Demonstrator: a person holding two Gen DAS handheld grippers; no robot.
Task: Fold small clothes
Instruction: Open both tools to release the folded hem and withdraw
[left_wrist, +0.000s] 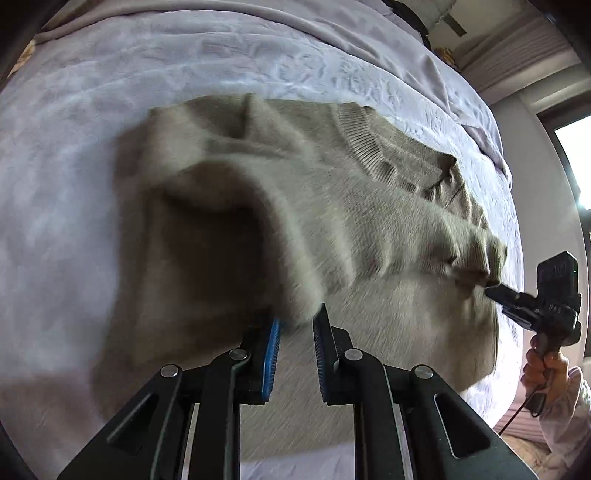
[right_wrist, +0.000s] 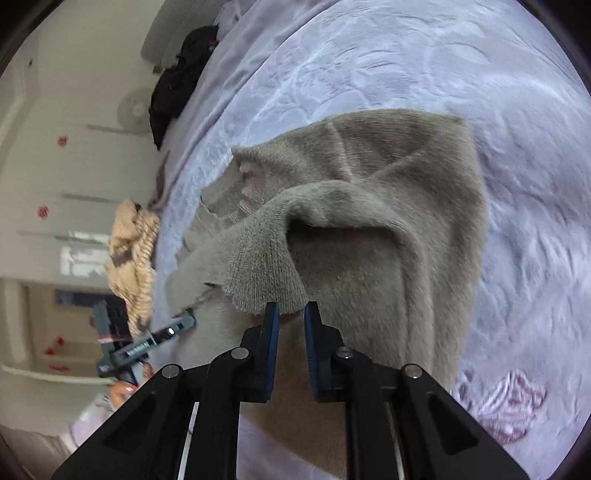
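Left claw (left_wrist: 297, 325): fingers parted a little, with the grey-beige sweater's lifted edge sitting at the tips; whether the pads truly pinch it cannot be told, as the cloth is blurred there.
Right claw (right_wrist: 290, 319): fingers set a little apart, a ribbed edge of the sweater hanging right at the tips; a firm pinch cannot be confirmed from its own view. In the left wrist view the same claw (left_wrist: 493, 291) meets the sweater's far corner, and the cloth is drawn taut towards it.
Sweater (left_wrist: 332, 206): lies on the bed, near edge raised into a fold that arches over a dark hollow; ribbed collar (left_wrist: 364, 147) further back, toward the right.
Right hand (left_wrist: 545, 369): wrapped round the gripper handle, a dark cable trailing beneath it.
Bed cover (left_wrist: 74, 184): pale lilac, embossed, spreading under and all round the sweater.
Pink-and-white striped cloth (right_wrist: 506, 402): on the cover just beside the sweater's lower right edge, in the right wrist view.
Tan cable-knit garment (right_wrist: 133, 254): bunched at the bed's edge, near the sweater's collar side.
Black garment (right_wrist: 177, 81): heaped further off along the same edge, well apart from the sweater.
Beyond: white fan (right_wrist: 135, 110) against the wall; bright window (left_wrist: 578, 155) to the far right.
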